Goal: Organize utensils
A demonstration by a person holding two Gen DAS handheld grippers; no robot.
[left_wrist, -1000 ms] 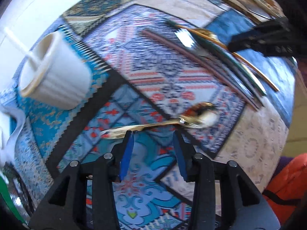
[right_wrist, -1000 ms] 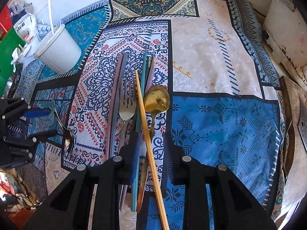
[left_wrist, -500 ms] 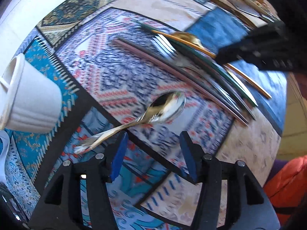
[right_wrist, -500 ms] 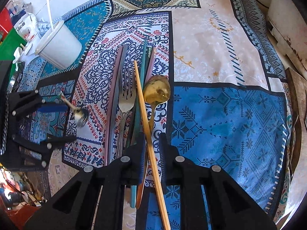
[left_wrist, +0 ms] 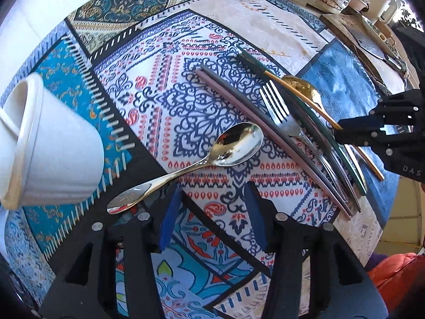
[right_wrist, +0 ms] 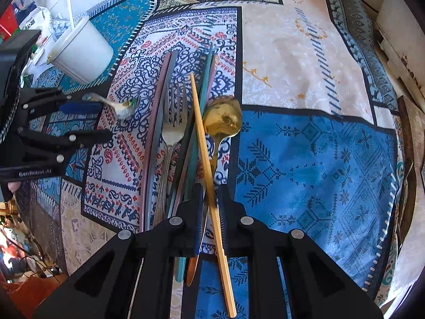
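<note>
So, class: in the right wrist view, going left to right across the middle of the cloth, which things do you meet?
Left hand-held gripper → silver spoon → silver fork → wooden chopstick → gold spoon.

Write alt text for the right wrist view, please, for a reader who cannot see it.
The right gripper is shut on a gold chopstick over a patterned tablecloth. Beside it lie a fork, a gold spoon and dark chopsticks. At left, the left gripper is by a silver spoon, near a white cup.
</note>
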